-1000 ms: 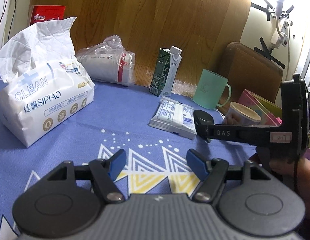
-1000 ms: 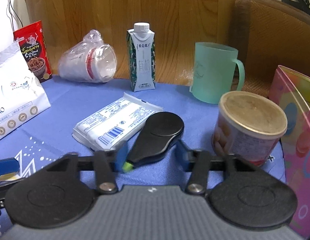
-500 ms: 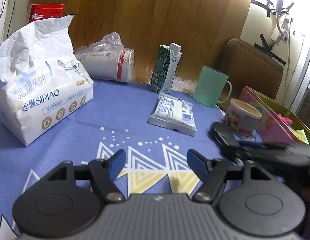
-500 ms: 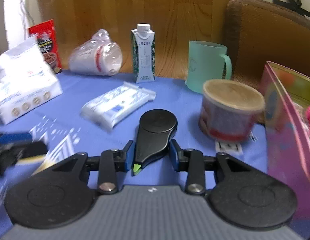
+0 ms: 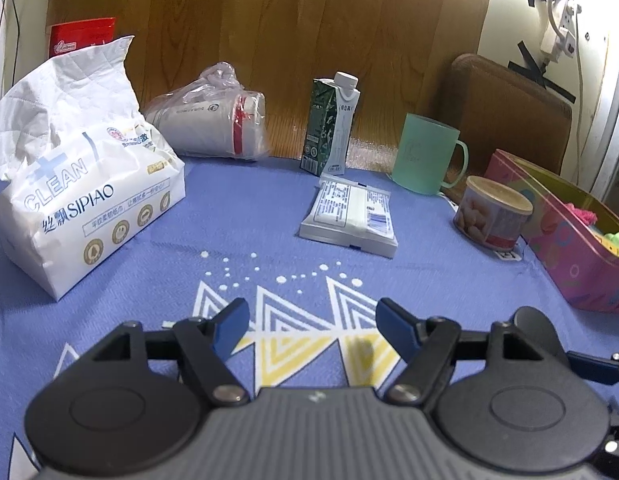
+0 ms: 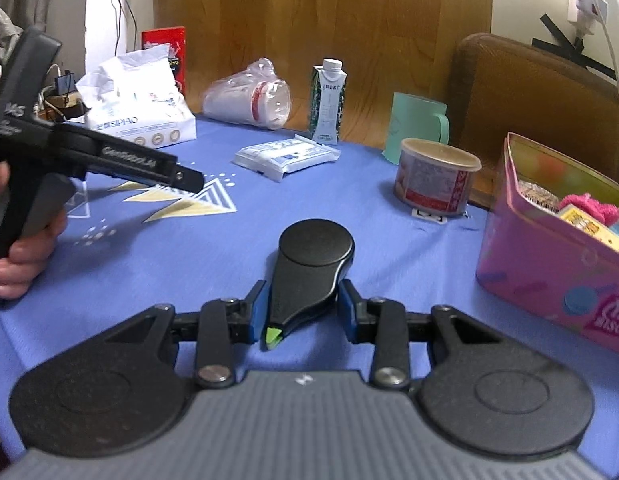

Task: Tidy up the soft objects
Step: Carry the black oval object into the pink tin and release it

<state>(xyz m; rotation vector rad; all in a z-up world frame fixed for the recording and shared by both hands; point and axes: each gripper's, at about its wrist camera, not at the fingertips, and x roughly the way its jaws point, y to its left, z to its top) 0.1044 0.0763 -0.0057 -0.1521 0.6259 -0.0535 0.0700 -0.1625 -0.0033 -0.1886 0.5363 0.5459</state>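
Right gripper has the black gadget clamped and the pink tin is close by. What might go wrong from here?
1. The right gripper pinches the black gadget only at its narrow tail; the wide end sticks out forward and might pivot or slip.
2. The pink tin already holds items, so the gadget may not settle inside.
3. The can stands beside the tin; a wide swing could knock it.

A green-and-white drink carton (image 5: 334, 124) stands upright at the back edge of the blue tablecloth (image 5: 157, 276), against the wooden panel (image 5: 293, 28). A mint-green mug (image 5: 425, 159) stands upright to its right. A lidded tin can (image 5: 491, 213) sits upright just in front of the mug. A red packet (image 5: 82, 36) stands at the far left. A brown chair back (image 6: 537, 92) rises behind the table.
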